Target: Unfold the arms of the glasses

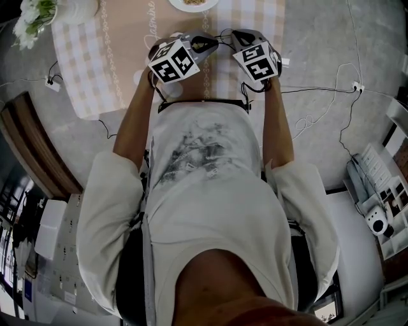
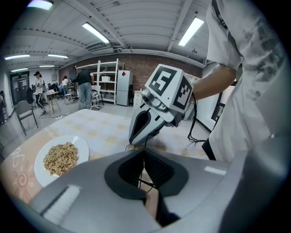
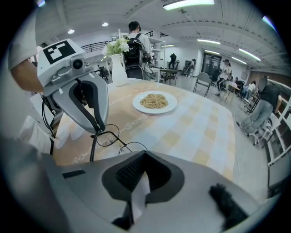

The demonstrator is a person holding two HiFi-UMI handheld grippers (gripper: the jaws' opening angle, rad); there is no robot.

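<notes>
Indoors, the checked table (image 3: 204,132) is carrying a plate (image 3: 169,108) of grain (image 3: 154,100); left gripper (image 3: 97,130) and right gripper (image 2: 135,142) fingers are pinching the glasses (image 3: 119,141).

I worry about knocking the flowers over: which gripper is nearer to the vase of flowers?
Left. The vase of flowers stands at the left corner of the table. The left gripper is mid-table on that side; the right gripper sits just beyond it, farther away.

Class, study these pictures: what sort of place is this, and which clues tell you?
Probably a large workshop or lab hall: strip lights on a bare ceiling, metal shelving by a brick wall, and one table staged with a checked cloth and plate of grain.
</notes>
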